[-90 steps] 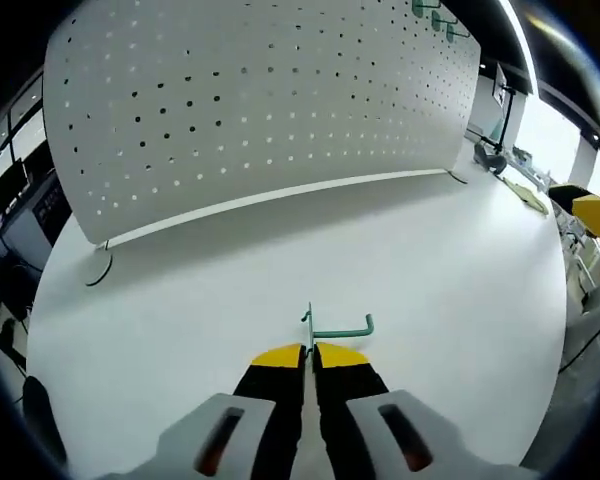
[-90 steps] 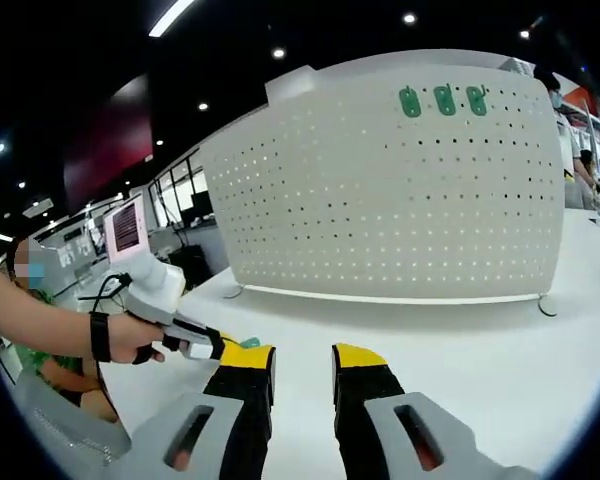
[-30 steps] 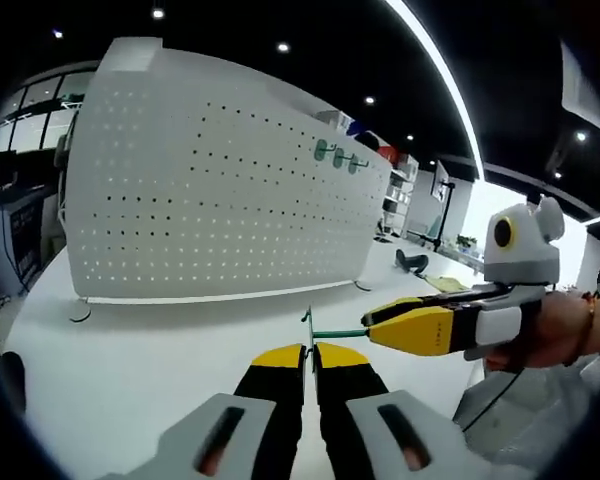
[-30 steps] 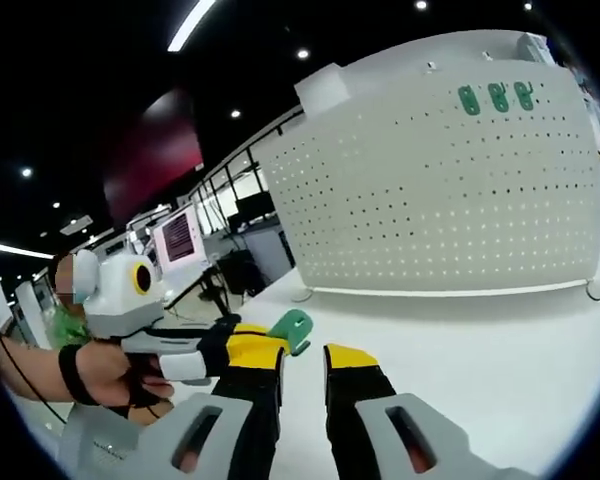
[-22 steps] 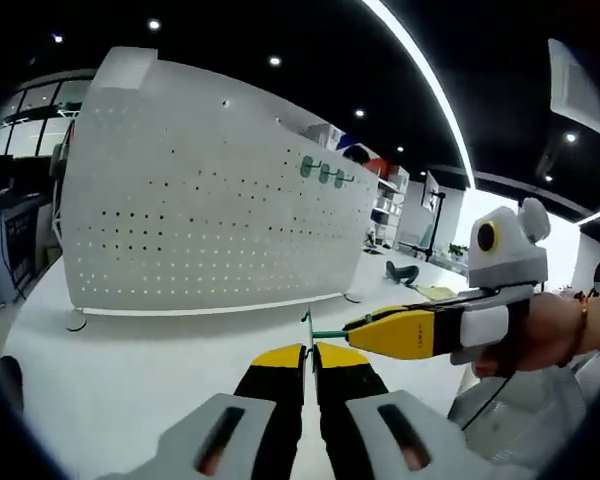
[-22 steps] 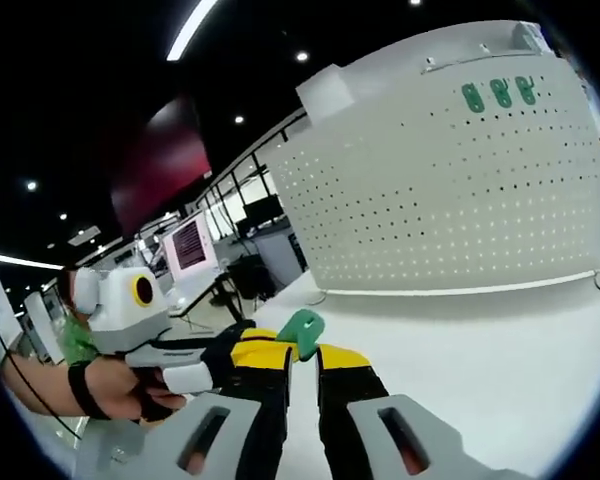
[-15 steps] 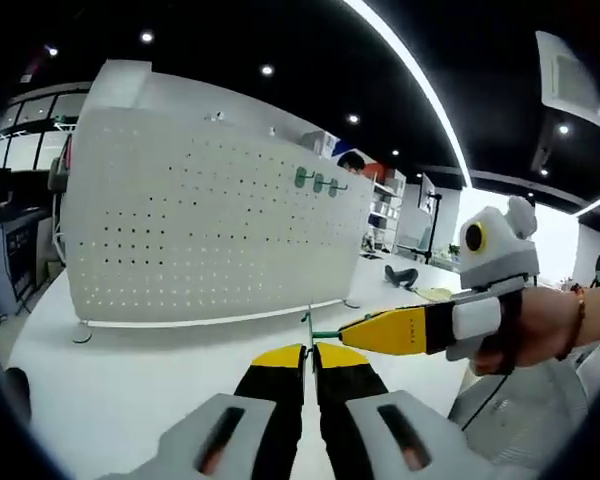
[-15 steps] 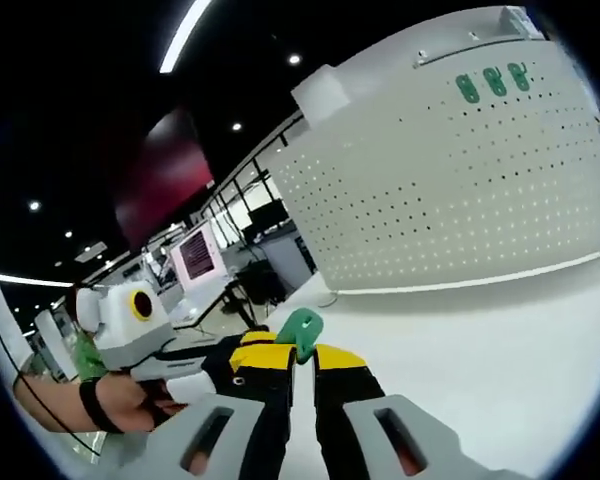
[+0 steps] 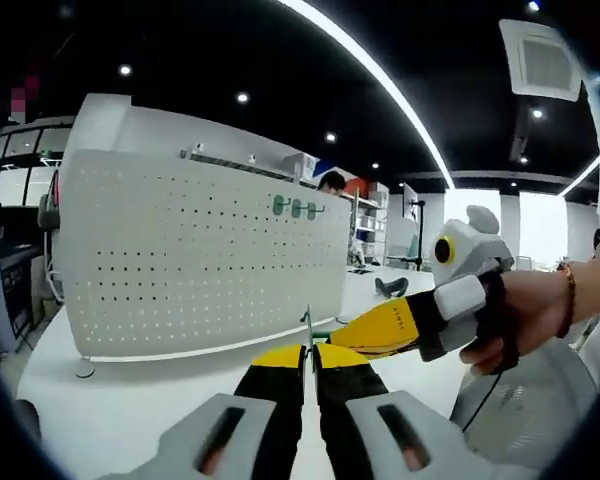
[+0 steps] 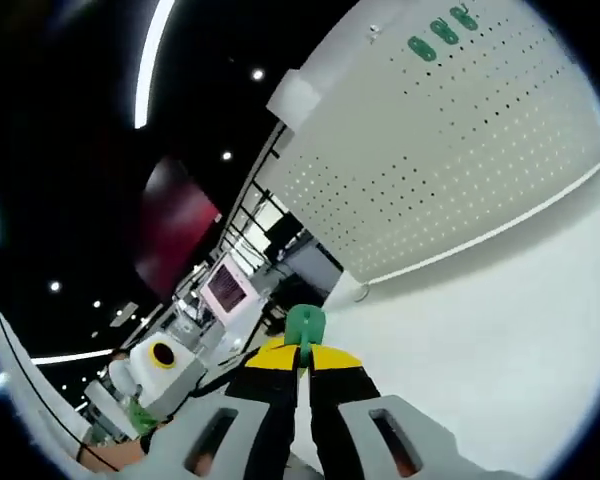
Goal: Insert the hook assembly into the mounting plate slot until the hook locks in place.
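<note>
- The left gripper (image 9: pixel 309 352) is being held with its jaws pressed together on the thin green hook (image 9: pixel 309 328), whose wire stem is rising just above the yellow tips in the left gripper view.
- In that same view, the right gripper (image 9: pixel 352 338) is being brought in from the right by a hand (image 9: pixel 510 318), its yellow tip meeting the hook's horizontal arm just beside the left tips.
- In the right gripper view, the right gripper's own jaws are being kept nearly closed on a green mounting piece (image 10: pixel 304 324) standing up between the tips.
- The white pegboard (image 9: pixel 200 260) is being kept upright on the white table (image 9: pixel 130 400), well beyond both grippers, with three green plates (image 9: pixel 295 208) already mounted near its top edge.
- The step in hand is judged to be the joining of hook and green piece in mid-air; whether they are already engaged cannot be told.
- It is best done with the left grip being kept firm so the wire is not twisted, and the green piece being pushed straight along the hook's arm rather than at an angle.
- Both parts are best being held low and central so the pegboard is being kept in sight.
- Slipping of the thin wire between the jaws is the likely risk.
</note>
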Demonstrator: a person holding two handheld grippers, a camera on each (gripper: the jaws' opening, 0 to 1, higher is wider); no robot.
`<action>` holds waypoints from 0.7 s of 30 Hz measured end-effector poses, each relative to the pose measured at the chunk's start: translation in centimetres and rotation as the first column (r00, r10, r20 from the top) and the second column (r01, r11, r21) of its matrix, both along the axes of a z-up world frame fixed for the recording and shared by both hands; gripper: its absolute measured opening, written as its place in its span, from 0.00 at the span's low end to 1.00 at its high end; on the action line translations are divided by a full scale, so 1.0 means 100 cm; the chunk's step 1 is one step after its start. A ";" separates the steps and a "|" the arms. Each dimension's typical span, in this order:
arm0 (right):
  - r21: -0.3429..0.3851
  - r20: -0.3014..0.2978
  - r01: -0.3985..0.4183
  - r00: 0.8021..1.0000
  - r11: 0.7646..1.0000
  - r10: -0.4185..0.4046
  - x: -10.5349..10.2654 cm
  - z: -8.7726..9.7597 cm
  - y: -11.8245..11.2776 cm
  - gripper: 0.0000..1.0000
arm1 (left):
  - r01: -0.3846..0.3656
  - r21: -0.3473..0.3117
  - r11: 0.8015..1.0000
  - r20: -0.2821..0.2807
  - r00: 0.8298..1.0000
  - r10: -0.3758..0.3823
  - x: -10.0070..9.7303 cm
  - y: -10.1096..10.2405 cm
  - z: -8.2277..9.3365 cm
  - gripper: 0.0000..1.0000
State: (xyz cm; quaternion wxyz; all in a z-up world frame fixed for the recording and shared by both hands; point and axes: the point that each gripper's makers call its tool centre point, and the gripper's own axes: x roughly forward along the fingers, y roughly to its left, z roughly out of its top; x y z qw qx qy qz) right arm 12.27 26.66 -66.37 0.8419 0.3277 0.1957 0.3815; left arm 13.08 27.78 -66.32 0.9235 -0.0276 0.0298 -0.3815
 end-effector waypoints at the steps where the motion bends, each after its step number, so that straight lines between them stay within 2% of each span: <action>1: 0.025 -0.016 0.004 1.000 1.000 -0.004 0.000 0.001 0.000 0.02 | 0.003 0.010 1.000 0.019 1.000 -0.004 0.000 0.000 0.001 0.04; 2: 0.060 -0.057 0.011 0.998 0.998 -0.007 -0.002 0.002 0.002 0.01 | 0.004 0.012 1.000 0.018 1.000 -0.004 0.000 0.000 0.002 0.04; 4: 0.072 -0.071 0.015 0.997 0.997 -0.009 -0.002 0.002 0.002 0.01 | 0.006 0.015 1.000 0.020 1.000 -0.006 -0.001 0.001 0.002 0.04; 6: -0.002 -0.024 0.004 1.000 1.000 -0.004 -0.002 -0.001 0.004 0.01 | -0.003 0.021 1.000 -0.009 1.000 0.003 -0.001 0.003 -0.001 0.04; 10: 0.000 -0.023 0.002 1.000 1.000 -0.002 -0.001 0.002 0.009 0.01 | -0.016 0.025 1.000 -0.025 1.000 0.017 -0.001 0.008 -0.001 0.06; 15: -0.067 0.035 0.053 0.998 0.996 -0.051 0.009 0.005 0.002 0.01 | -0.023 0.025 0.999 -0.022 0.999 0.024 -0.001 0.014 0.001 0.18; 19: -0.121 0.076 0.073 0.995 0.990 -0.064 0.015 0.006 -0.004 0.01 | -0.027 0.021 0.999 -0.039 0.999 0.028 -0.002 0.019 0.000 0.18; 21: -0.182 0.102 0.102 0.991 0.978 -0.084 0.021 0.004 -0.010 0.01 | -0.032 0.020 0.999 -0.042 0.999 0.033 -0.002 0.019 0.000 0.22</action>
